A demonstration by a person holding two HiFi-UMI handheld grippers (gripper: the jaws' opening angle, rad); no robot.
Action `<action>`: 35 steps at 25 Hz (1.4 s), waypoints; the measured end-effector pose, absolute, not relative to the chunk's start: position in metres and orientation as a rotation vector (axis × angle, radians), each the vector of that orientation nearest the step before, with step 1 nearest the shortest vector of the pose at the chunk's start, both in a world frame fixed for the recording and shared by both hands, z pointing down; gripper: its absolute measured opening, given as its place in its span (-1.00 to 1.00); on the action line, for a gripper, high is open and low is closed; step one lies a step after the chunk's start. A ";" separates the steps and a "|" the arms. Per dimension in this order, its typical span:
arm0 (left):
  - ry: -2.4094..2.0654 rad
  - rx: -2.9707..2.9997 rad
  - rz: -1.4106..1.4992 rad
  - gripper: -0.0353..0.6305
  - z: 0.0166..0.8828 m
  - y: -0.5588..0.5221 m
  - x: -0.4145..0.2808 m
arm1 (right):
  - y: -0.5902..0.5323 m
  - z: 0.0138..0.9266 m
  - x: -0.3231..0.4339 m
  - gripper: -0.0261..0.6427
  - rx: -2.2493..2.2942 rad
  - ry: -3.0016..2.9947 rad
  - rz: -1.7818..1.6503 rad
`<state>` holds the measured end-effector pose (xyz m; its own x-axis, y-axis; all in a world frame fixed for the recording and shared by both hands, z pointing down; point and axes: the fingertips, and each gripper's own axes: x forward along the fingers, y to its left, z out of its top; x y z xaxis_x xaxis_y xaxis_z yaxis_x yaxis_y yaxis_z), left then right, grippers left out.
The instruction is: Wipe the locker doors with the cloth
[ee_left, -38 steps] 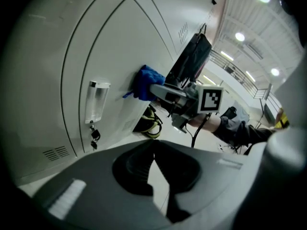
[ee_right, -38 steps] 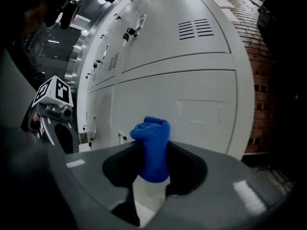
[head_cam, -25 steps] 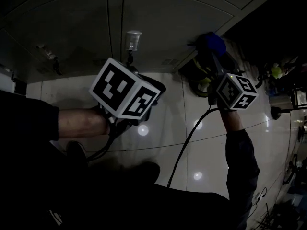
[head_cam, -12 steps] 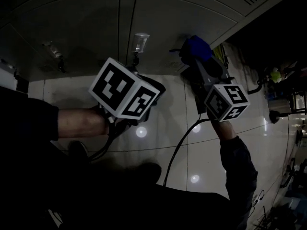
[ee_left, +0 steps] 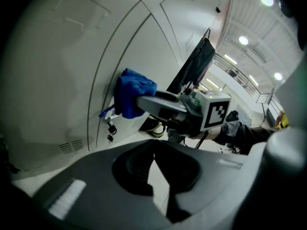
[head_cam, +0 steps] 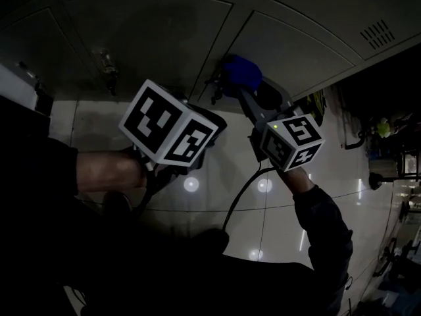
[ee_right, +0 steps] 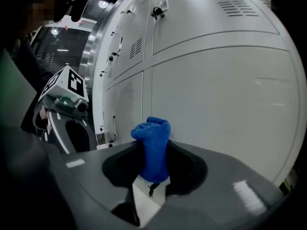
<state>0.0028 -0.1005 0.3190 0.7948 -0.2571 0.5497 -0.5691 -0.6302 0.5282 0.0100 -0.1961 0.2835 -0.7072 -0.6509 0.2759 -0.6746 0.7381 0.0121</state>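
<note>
Cloth (ee_right: 151, 128), a bright blue wad of it, is pinched between the jaws of the right gripper (ee_right: 153, 151), and a good knob of it bulges out past the tips. From where I stand that knob sits low on the grey locker door (ee_right: 216, 95), at the seam where two panels meet. The left gripper view suggests it is pressed to the metal, but I cannot swear it is touching. The left gripper (ee_left: 153, 145) hangs back, well apart from the doors. Its jaws are drawn together with nothing in them, and only pale floor (head_cam: 217, 176) shows through the slit below.

To my eye the wiping stroke is what is in hand. Doing it well means leading with the soft bulge and keeping the hard jaw tips off the paint. The wad is small, so each pass will clean only a narrow band, and the passes ought to overlap and run along the panel with even pressure. A small bunch of keys or a padlock (ee_left: 111, 128) dangles just beside the cloth, and it could snag the fabric or tug it loose. I would skirt it or lift over it. The vent slits (ee_left: 72, 146) lower on the door are likely to catch lint, so a lighter touch would serve there.
</note>
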 end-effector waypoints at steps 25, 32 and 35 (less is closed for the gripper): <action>-0.574 2.262 0.618 -0.96 0.335 -0.101 0.037 | -0.220 0.313 0.104 -0.55 1.223 -2.562 0.192; -0.531 2.276 0.649 -0.95 0.339 -0.096 0.069 | -0.227 0.320 0.161 -0.55 1.345 -2.502 0.203; -0.515 2.276 0.663 -0.96 0.343 -0.093 0.080 | -0.231 0.323 0.186 -0.55 1.400 -2.476 0.227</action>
